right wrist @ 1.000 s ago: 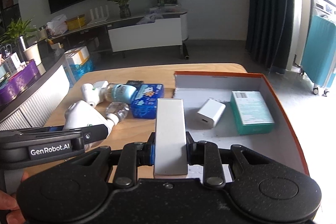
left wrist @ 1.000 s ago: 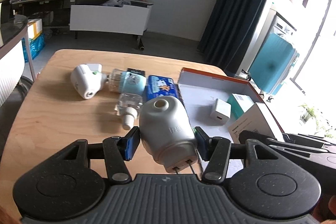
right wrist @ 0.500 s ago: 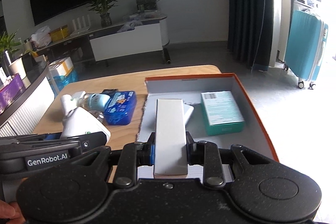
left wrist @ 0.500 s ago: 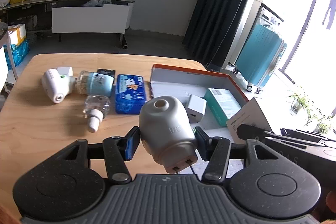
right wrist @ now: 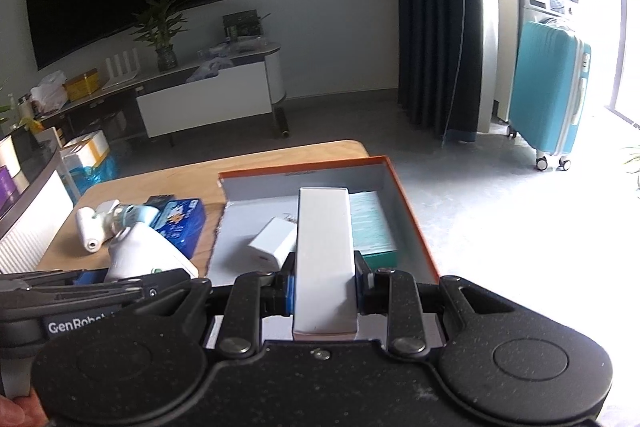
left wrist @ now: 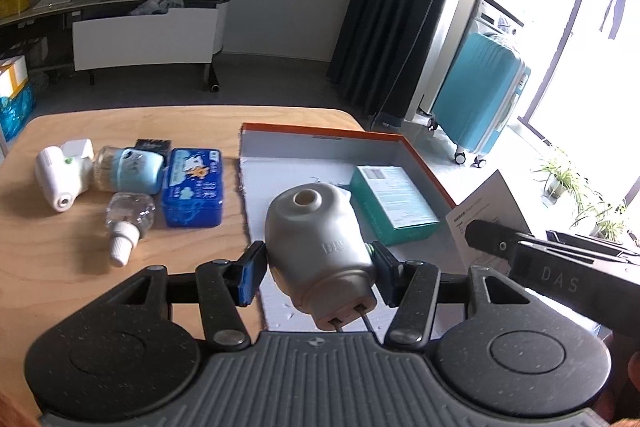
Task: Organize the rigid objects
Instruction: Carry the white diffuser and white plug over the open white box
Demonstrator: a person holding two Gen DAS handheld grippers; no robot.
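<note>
My left gripper [left wrist: 316, 267] is shut on a white plug-in vaporizer [left wrist: 320, 243], held above the near left part of the orange-rimmed box [left wrist: 360, 135]. My right gripper [right wrist: 324, 287] is shut on a long white box [right wrist: 324, 259], held over the same orange-rimmed box [right wrist: 412, 227]. Inside that box lie a teal carton [left wrist: 394, 203] and a small white charger [right wrist: 272, 247]. On the wooden table [left wrist: 60, 247] to the left lie a second white vaporizer [left wrist: 60, 175], a light blue bottle [left wrist: 128, 175], a clear refill bottle [left wrist: 128, 223] and a blue tin [left wrist: 192, 193].
A teal suitcase [left wrist: 480, 95] stands on the floor beyond the table's right side. A TV bench with a plant [right wrist: 160, 31] lines the far wall. The right gripper's body [left wrist: 560, 271] crosses the right of the left wrist view.
Both grippers have moved right and forward with their loads, from over the table and the box's near edge to over the orange-rimmed box.
</note>
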